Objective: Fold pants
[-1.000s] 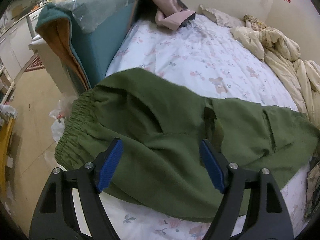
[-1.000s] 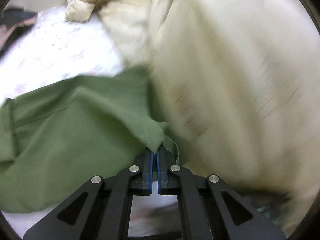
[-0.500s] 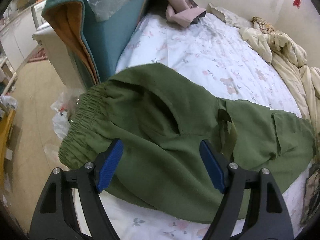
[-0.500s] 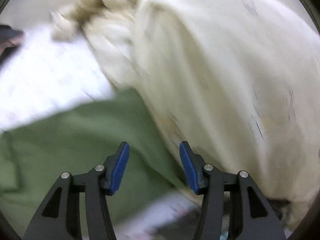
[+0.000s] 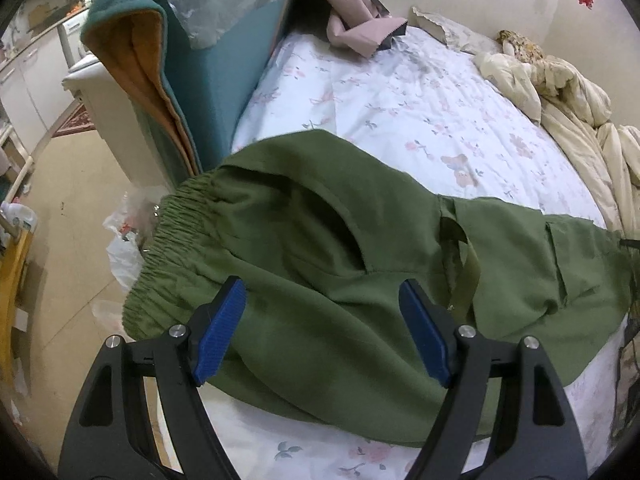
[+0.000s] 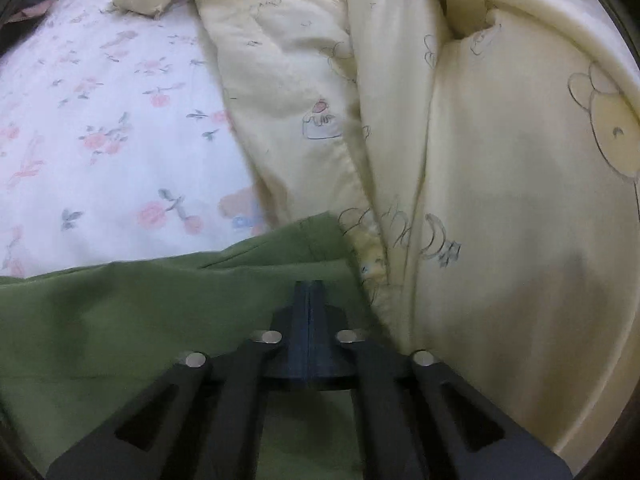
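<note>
Olive green pants (image 5: 320, 256) lie across the near edge of a floral bed sheet (image 5: 400, 92), with the elastic waistband (image 5: 168, 248) hanging over the left bed edge. My left gripper (image 5: 324, 328) is open and hovers above the seat of the pants, holding nothing. In the right wrist view the leg end of the pants (image 6: 160, 312) lies flat beside a cream quilt (image 6: 500, 160). My right gripper (image 6: 310, 304) is shut with its jaws together above the green cloth; no cloth shows between them.
A teal and orange folded blanket (image 5: 180, 68) stands at the bed's left side with pink clothing (image 5: 352, 12) behind it. The cream quilt (image 5: 568, 112) is heaped along the right. Plastic bags (image 5: 124, 240) lie on the floor at the left.
My right gripper let go of the pant hem, opened, then shut empty above the cloth. The leg end now lies flat. My left gripper stayed open and shifted slightly.
</note>
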